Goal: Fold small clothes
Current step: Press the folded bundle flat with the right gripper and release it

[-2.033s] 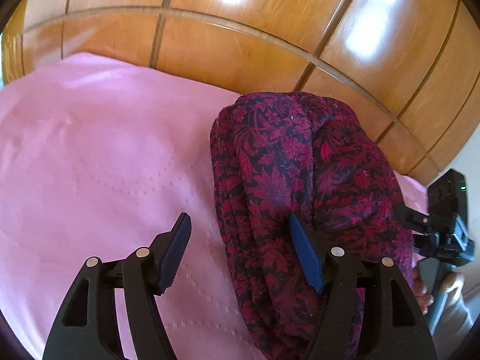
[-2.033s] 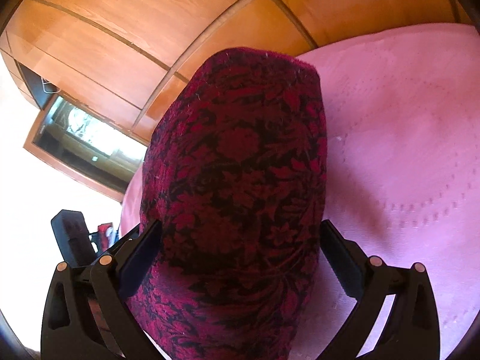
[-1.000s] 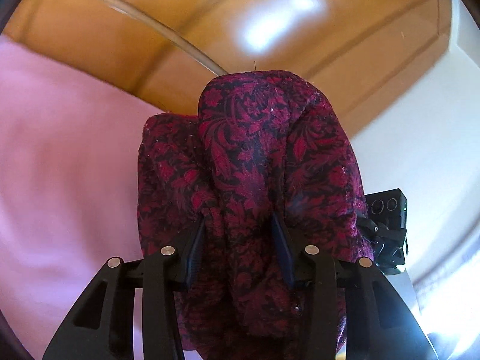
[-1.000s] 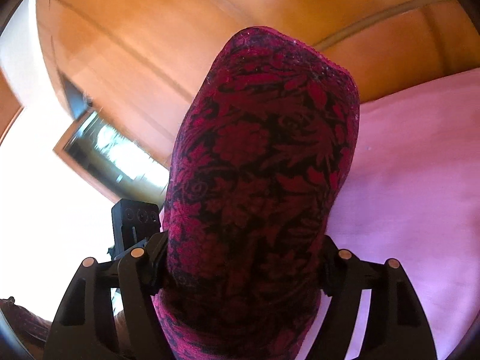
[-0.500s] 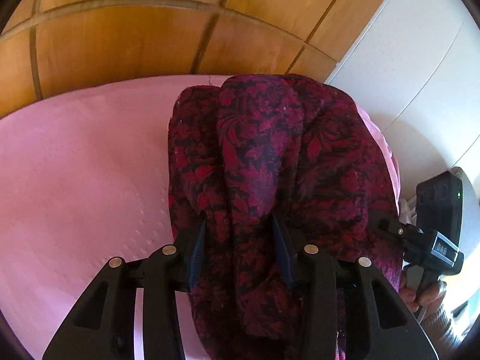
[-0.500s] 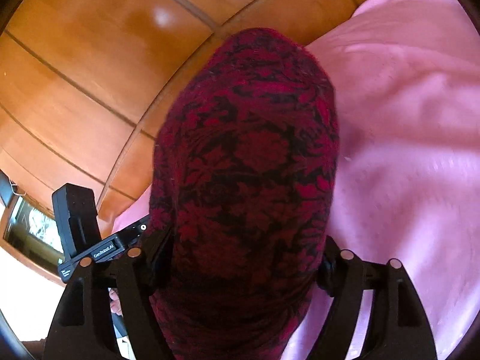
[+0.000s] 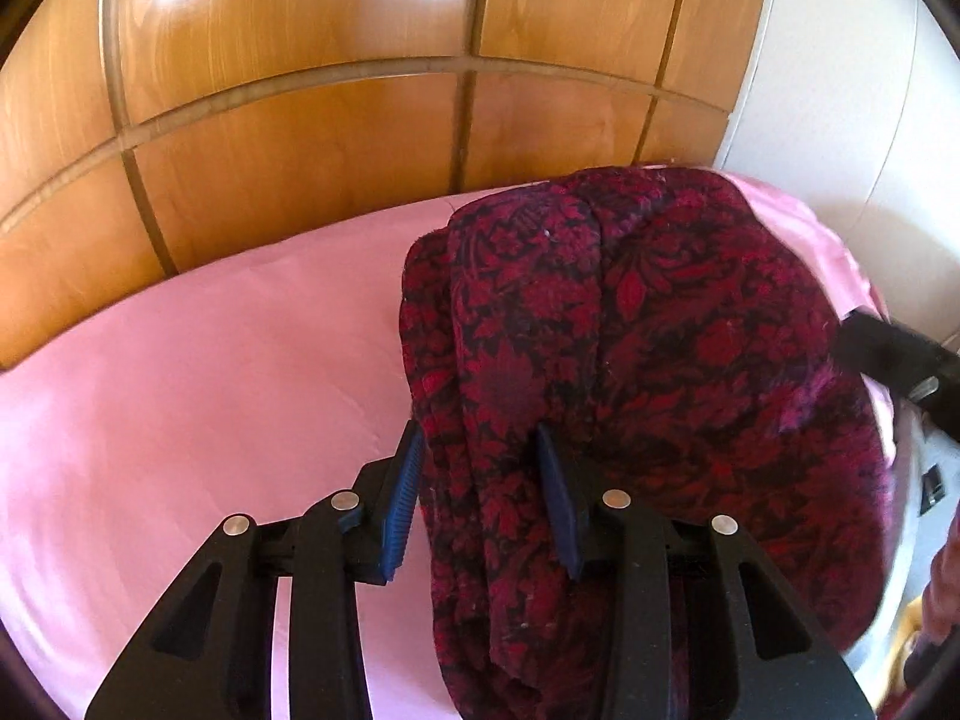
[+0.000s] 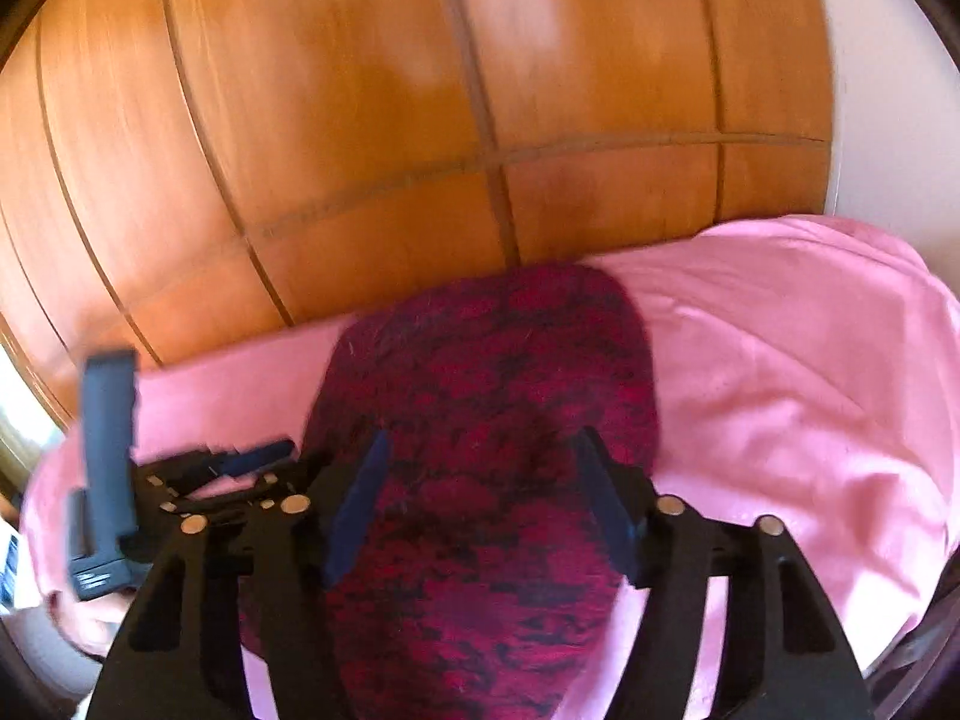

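Here my left gripper (image 7: pixel 477 495) has its fingers pinched on a fold of the garment (image 7: pixel 648 372) at centre right, while my right gripper (image 8: pixel 480 504) straddles its other end half-open, keeping it bundled above the pink bed (image 7: pixel 210 360).

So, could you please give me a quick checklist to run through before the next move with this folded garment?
1. Left gripper clamping garment: cannot tell; the pads flank a fold.
2. Right gripper released: ok; jaws look spread wider than the cloth between them.
3. Garment over pink sheet: ok.
4. Layers stacked evenly: not ok; edges stagger on the left side.
5. Garment resting on sheet: cannot tell.
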The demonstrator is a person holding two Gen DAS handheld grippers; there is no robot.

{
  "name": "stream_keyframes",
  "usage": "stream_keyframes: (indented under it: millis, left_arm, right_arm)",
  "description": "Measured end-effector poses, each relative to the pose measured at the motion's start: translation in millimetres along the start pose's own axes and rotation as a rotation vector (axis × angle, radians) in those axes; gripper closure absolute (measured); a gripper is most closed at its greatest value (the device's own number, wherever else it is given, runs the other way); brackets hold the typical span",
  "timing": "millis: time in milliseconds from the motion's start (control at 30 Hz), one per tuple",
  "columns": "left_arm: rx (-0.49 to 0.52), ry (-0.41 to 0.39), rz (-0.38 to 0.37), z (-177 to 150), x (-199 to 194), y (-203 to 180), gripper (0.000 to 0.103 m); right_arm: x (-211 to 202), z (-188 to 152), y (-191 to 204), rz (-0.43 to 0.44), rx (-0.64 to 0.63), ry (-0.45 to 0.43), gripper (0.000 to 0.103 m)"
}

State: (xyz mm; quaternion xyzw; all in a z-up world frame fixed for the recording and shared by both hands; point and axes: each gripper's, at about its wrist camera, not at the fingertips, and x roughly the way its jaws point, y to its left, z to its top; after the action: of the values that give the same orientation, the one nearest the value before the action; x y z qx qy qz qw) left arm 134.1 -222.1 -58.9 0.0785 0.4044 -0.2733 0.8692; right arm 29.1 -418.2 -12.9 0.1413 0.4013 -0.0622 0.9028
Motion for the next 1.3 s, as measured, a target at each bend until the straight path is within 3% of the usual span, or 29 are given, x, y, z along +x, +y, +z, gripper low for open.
stream_keyframes:
  millis: [100, 200, 400, 533, 600, 667, 933, 1200, 1300]
  left_arm:
    - [-0.007, -0.003, 0.051, -6.0, 3.8, 10.7, 0.065]
    - [-0.076, 0.001, 0.03, -12.8, 6.5, 26.7, 0.065]
    - [-0.054, -0.043, 0.072, -18.3, -6.2, 13.4, 0.064]
    - [-0.094, -0.063, 0.09, -17.6, -18.2, 16.7, 0.042]
    - [-0.114, -0.079, 0.096, -17.7, -26.1, 21.1, 0.035]
    - [-0.117, -0.09, 0.099, -18.2, -32.5, 22.6, 0.035]
    - [-0.128, -0.154, 0.125, -22.2, -55.9, 21.2, 0.031]
    - [-0.128, -0.196, 0.144, -28.0, -75.6, 21.5, 0.031]
    - [-0.136, -0.213, 0.147, -34.2, -84.5, 22.7, 0.023]
  right_arm:
    - [37.7, -12.7, 17.9, -0.066, -0.024, 0.048, 0.042]
    - [49.5, -16.9, 27.1, -0.105, -0.064, 0.029, 0.042]
    - [30.9, -25.5, 28.7, -0.106, -0.07, 0.006, 0.04]
    - [15.1, -29.3, 34.1, -0.15, -0.063, -0.03, 0.035]
    - [6.7, -30.5, 31.5, -0.144, -0.022, -0.033, 0.02]
    - [2.7, -31.1, 31.2, -0.134, 0.012, -0.03, 0.014]
    - [-29.7, -42.3, 35.5, -0.149, 0.079, -0.07, 0.009]
    - [-57.9, -57.0, 51.9, -0.208, 0.04, -0.114, 0.006]
    - [-68.2, -66.7, 64.2, -0.241, 0.028, -0.138, 0.005]
